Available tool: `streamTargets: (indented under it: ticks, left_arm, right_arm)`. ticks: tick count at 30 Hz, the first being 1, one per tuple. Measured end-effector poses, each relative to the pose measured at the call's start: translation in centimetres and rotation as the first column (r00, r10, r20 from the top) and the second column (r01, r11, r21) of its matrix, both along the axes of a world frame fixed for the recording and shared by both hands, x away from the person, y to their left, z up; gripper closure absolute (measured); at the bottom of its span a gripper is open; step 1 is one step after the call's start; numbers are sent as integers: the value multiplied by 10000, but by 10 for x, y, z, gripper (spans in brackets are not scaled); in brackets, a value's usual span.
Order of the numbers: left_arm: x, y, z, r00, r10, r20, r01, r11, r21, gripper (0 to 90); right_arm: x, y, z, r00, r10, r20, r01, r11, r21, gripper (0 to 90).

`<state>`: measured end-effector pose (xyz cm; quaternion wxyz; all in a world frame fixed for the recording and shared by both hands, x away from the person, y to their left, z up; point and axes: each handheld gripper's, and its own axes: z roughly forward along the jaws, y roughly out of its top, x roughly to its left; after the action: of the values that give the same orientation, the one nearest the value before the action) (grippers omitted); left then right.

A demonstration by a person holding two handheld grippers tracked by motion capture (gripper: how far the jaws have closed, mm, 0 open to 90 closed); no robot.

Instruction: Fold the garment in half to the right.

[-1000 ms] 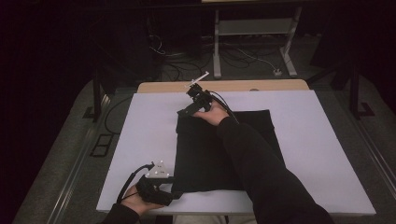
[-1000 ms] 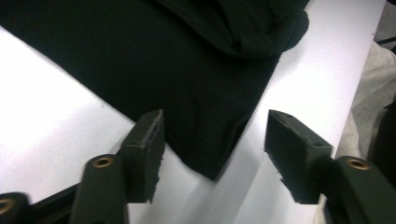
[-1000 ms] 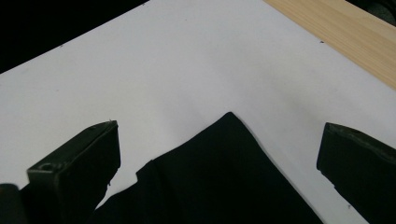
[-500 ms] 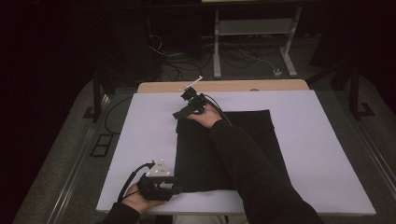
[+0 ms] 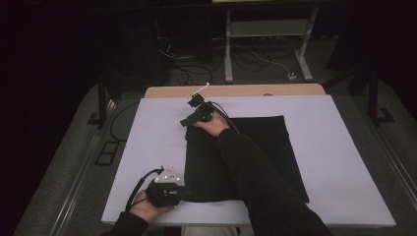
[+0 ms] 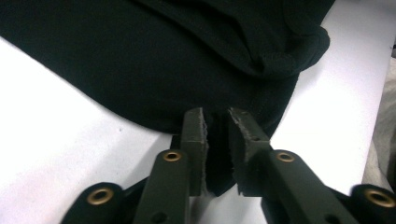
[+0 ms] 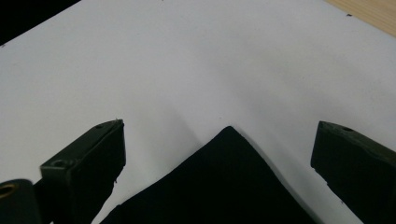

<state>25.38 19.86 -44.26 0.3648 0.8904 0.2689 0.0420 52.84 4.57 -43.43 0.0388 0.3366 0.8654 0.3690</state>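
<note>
A black cloth (image 5: 246, 157) lies flat on a white sheet (image 5: 147, 147) that covers the tabletop (image 5: 236, 91), whose bare wooden edge shows along the far side. The cloth is folded into a rough rectangle, and everything else is placed here by reference to it.

At the cloth's near left corner sits the left gripper (image 5: 189, 192), held in the person's left hand (image 5: 145, 209) at the near edge of the sheet. A grey three-cornered plate rides on top of it and a cable loops away to its left. In the left gripper view, the left gripper (image 6: 217, 135) has its jaws drawn nearly together with a thick hem of the cloth (image 6: 187, 60) pinched between them — the fabric bunches into a rolled fold just beyond the jaw tips.

At the cloth's far left corner is the right gripper (image 5: 187, 122), held in the person's right hand (image 5: 214, 125), with the dark-sleeved forearm stretching diagonally across the cloth from the near side. In the right gripper view, the right gripper (image 7: 217, 144) has its jaws spread wide apart, and the pointed corner of the cloth (image 7: 224, 186) lies on the white sheet (image 7: 210, 60) between them — touching neither jaw.

Beyond the tabletop, the floor is dark, with cables and the legs of a metal stand (image 5: 265, 44).
</note>
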Motion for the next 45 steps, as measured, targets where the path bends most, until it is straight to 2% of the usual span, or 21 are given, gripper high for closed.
streamTargets:
  ticks: [4, 6, 9, 13, 15, 20, 22, 29, 30, 33, 36, 39, 45]
  left_arm:
    - [1, -3, 0, 10000, -26, -37, 26, 10000, 9, 814]
    - [2, -4, -1, 9998, 101, -162, -103, 9999, -139, 820]
    - [3, -5, 0, 9997, 140, -220, -143, 9998, -147, 828]
    - [3, -7, 1, 10000, -26, -64, 25, 10000, -11, 836]
    - [3, -8, 2, 9999, -86, 75, 86, 10000, -7, 841]
    - [4, -10, 4, 9999, -107, 92, 110, 9996, -260, 847]
    - [5, -10, 5, 9999, -133, 73, 135, 9995, -286, 847]
    - [6, -11, 5, 9998, -102, 147, 107, 9993, -350, 848]
    - [6, -11, 6, 9998, -92, 166, 98, 9993, -356, 848]
    - [7, -13, 5, 9999, -49, 128, 55, 9990, -438, 848]
    - [9, -15, 6, 9997, -149, 172, 155, 9993, -328, 848]
    - [9, -16, 7, 9998, -80, 204, 89, 9989, -469, 848]
    - [9, -17, 11, 9994, -23, 352, 46, 9979, -652, 848]
  right_arm:
    - [2, 2, -4, 10000, -56, 52, 56, 10000, -35, 101]
    - [3, 2, -5, 10000, -75, -36, 75, 10000, -50, 109]
    - [4, 3, -8, 9999, -138, -96, 137, 9999, -23, 136]
    - [4, 5, -12, 9997, -219, 47, 220, 9992, -328, 203]
    - [4, 5, -12, 9993, -355, 95, 358, 9988, -320, 240]
    - [5, 6, -12, 9987, -412, 314, 425, 9982, -418, 402]
    - [5, 5, -12, 9980, -501, 397, 518, 9977, -440, 514]
    - [5, 3, -10, 9995, -260, 156, 267, 9987, -426, 821]
    - [5, 2, -9, 9996, -275, 54, 277, 9991, -336, 842]
    - [6, -1, -8, 9996, -251, -150, 246, 9992, -303, 858]
    - [6, -6, -3, 9991, -278, -322, 275, 9996, -97, 862]
    - [5, -10, 4, 9989, -263, -380, 265, 9996, 34, 862]
    - [0, -16, 17, 9997, -163, -207, 167, 9997, 190, 864]
